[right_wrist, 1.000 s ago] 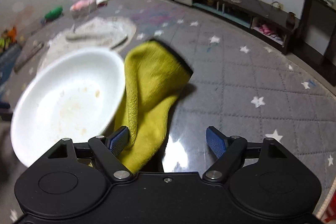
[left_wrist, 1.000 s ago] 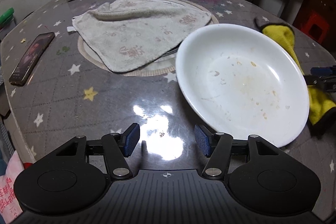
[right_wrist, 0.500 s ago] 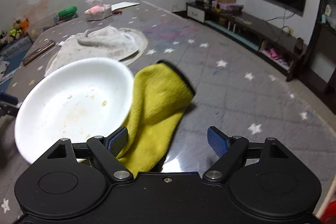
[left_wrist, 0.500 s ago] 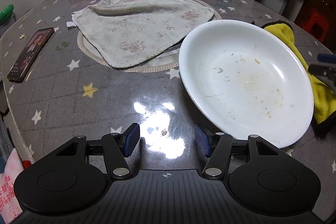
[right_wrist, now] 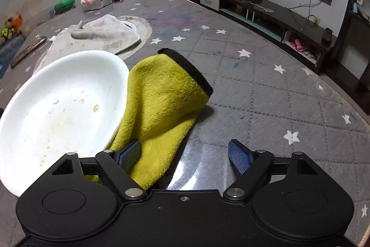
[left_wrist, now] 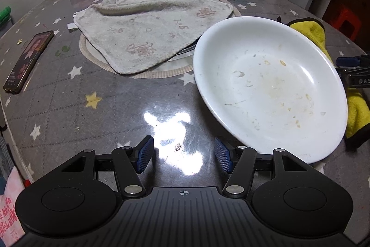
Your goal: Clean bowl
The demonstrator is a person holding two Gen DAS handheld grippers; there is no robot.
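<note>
1. Bowl (left_wrist: 270, 87): white and shallow, it sits on the table (left_wrist: 111, 108) with dried food specks across its inside, and one side of its rim lies over the yellow cloth (right_wrist: 161, 108), so it seems to sit tilted. A push on the raised side could rock it or make it slide on the glossy top.
2. The left tool (left_wrist: 183, 154) hovers just short of the bowl's near rim, its jaws wide apart and holding nothing. If it clamps the thin, sloping rim off-centre, the bowl could tip or slip out.
3. The right tool (right_wrist: 185, 156) is also spread wide and empty, with one finger just over the cloth's near edge; whether it touches is hard to tell from here. Closing there may catch only a thin fold, and the cloth would pull free during wiping.
4. Dragging the cloth out while the bowl rests on it could haul the bowl toward the table edge.
5. The grey towel (left_wrist: 148, 29) and phone (left_wrist: 27, 61) lie well apart from the bowl, so a wide sweep is the main threat to them.
</note>
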